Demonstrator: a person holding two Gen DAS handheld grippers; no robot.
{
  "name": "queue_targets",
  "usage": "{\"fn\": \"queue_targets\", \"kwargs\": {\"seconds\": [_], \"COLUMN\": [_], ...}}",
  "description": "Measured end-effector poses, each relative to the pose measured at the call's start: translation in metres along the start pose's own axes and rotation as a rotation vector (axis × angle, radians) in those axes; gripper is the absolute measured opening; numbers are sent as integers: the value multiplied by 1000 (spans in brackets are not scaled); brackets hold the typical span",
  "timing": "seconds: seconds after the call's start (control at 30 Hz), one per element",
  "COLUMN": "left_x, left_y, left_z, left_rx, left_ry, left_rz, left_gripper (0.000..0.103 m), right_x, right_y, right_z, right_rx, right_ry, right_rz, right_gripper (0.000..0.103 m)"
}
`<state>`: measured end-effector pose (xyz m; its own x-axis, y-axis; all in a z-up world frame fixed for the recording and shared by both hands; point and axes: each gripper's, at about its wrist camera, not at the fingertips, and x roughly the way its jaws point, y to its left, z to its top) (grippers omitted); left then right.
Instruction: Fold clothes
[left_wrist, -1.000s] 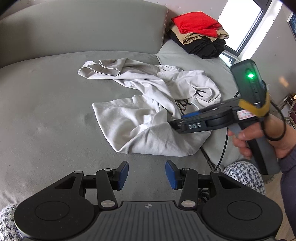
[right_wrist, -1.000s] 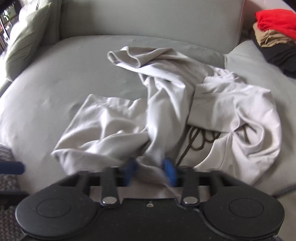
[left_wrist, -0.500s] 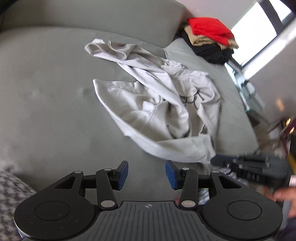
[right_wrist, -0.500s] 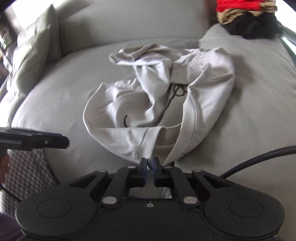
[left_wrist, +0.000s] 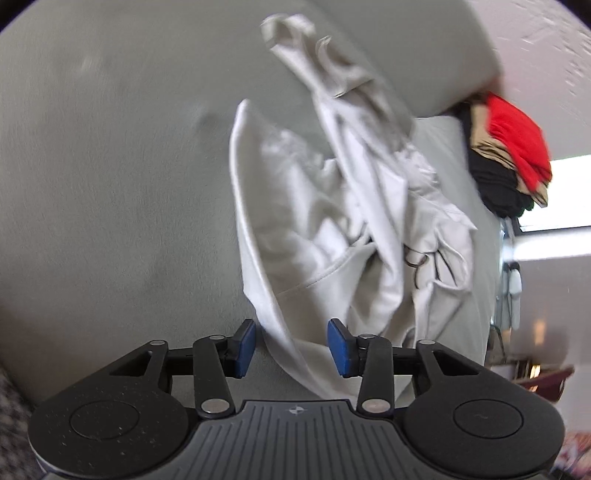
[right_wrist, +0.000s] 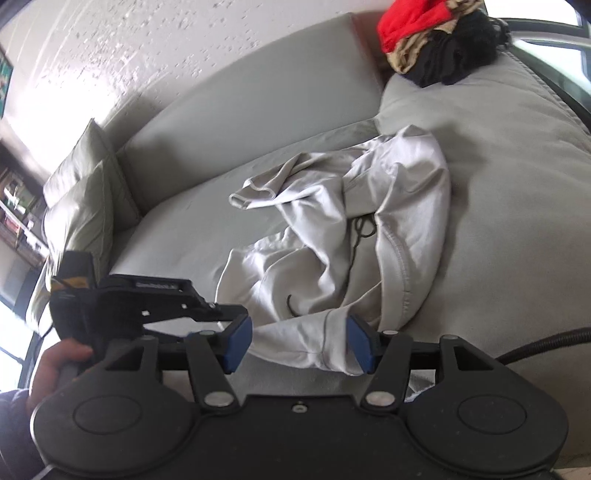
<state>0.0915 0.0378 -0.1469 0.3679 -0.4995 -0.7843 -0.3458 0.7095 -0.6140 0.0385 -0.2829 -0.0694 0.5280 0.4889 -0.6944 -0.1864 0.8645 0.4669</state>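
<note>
Grey hoodie (right_wrist: 332, 236) crumpled ahead of both wide claws, left claw (left_wrist: 291, 347), right claw (right_wrist: 299, 345); folding all remains; folded pile (right_wrist: 436, 40) far beyond.

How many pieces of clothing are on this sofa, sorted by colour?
Light grey hoodie, crumpled on the seat: 1
Red garment, top of the corner pile: 1
Tan patterned garment, under the red: 1
Black clothing, bottom of the pile, pieces cannot be told apart: at least 1
Total: at least 4

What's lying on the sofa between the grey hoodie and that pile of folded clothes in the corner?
Nothing: in the right wrist view, only bare sofa cushion separates the hoodie from the pile.
</note>
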Motion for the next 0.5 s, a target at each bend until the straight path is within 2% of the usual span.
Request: {"fn": "queue_targets", "kwargs": {"seconds": [0.1, 0.2, 0.27, 0.37, 0.5], "left_x": [11, 10, 8, -9, -62], "left_y": [4, 11, 16, 9, 6], "left_z": [9, 11, 12, 9, 6], "left_rx": [-88, -120, -120, 16, 214], "left_ry": [19, 22, 21, -35, -162], "left_rz": [-3, -12, -14, 7, -11], "left_gripper": [20, 1, 1, 0, 0], "right_x": [1, 0, -1, -2, -7], "right_y": [-7, -11, -14, -18, -22], "right_z": [1, 0, 0, 0, 0], "right_rx": [25, 34, 46, 68, 102], "right_ry": [-10, -16, -23, -33, -50], "right_rz": [-11, -19, -22, -34, -53], "right_gripper": [55, 55, 55, 55, 55]}}
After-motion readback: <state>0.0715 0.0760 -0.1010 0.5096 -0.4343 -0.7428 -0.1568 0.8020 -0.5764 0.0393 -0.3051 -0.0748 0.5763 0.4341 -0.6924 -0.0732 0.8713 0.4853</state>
